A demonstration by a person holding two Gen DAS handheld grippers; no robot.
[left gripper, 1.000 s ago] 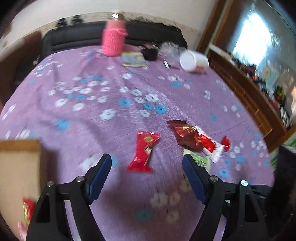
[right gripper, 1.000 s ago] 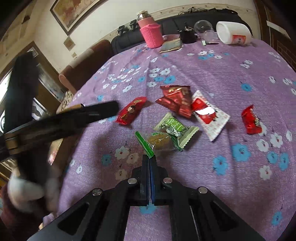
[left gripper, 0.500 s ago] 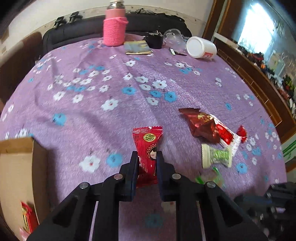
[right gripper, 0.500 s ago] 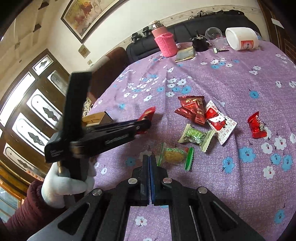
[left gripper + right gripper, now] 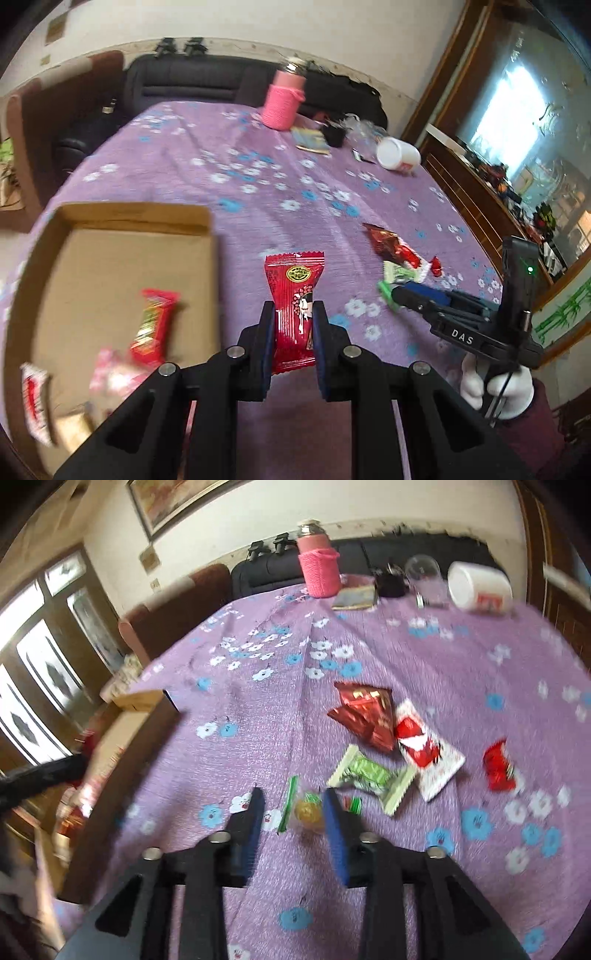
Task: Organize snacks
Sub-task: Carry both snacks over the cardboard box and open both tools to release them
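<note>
Red snack point(image 5: 294, 314) pinched in left gripper point(image 5: 293, 325) should drop squarely into box point(image 5: 122, 258) at nine o'clock; right gripper point(image 5: 293, 808), jaws just opening, straddles a yellow candy point(image 5: 309, 812) untouched.

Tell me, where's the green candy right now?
In the right wrist view, the green candy lies on the purple tablecloth, right of the open right claw, just below the dark red wrapper.
</note>
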